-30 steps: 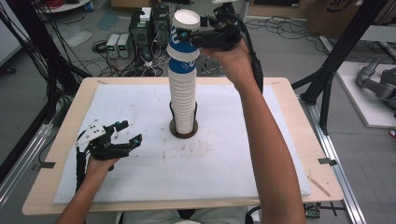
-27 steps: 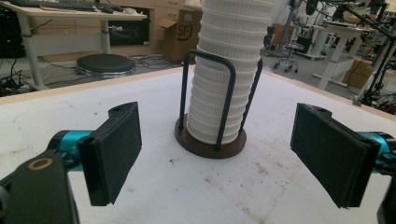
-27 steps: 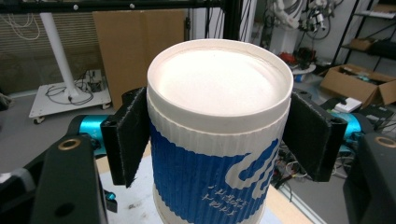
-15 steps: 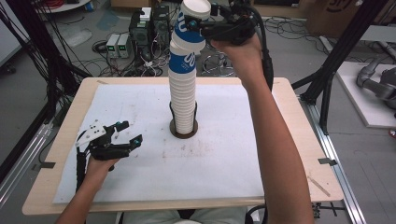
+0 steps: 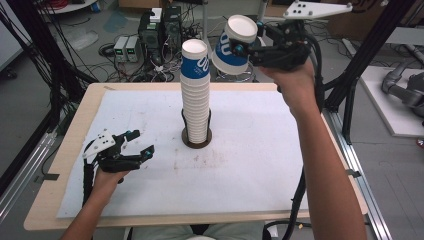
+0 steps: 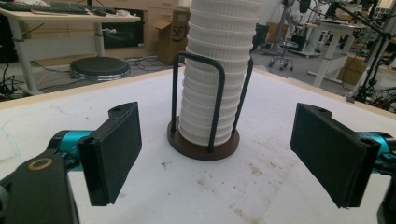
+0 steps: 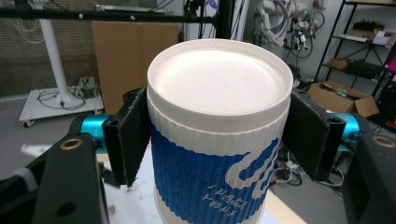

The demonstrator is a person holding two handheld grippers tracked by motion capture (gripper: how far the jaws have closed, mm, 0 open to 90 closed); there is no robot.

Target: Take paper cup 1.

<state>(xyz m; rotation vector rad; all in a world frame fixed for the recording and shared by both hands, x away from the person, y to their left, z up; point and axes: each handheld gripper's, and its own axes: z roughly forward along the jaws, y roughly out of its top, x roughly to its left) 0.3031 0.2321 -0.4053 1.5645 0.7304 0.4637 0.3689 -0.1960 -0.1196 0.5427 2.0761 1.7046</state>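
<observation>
At twelve o'clock on the table, a holder carries a tall stack of upturned cups; the right gripper clamps one cup in the air at the stack's one o'clock, its jaws having just tightened. At eight o'clock the left gripper rests wide open and empty on the stained white sheet, with cables on the floor beyond and the stack's top cut off in the left gripper view.

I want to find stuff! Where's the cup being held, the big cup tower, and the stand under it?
held cup (image 5: 231,50), high view, on its blue side.
cup tower (image 5: 195,107), high view, on the white ribbed middle.
stand (image 6: 201,150), left gripper view, on its round brown base.
</observation>
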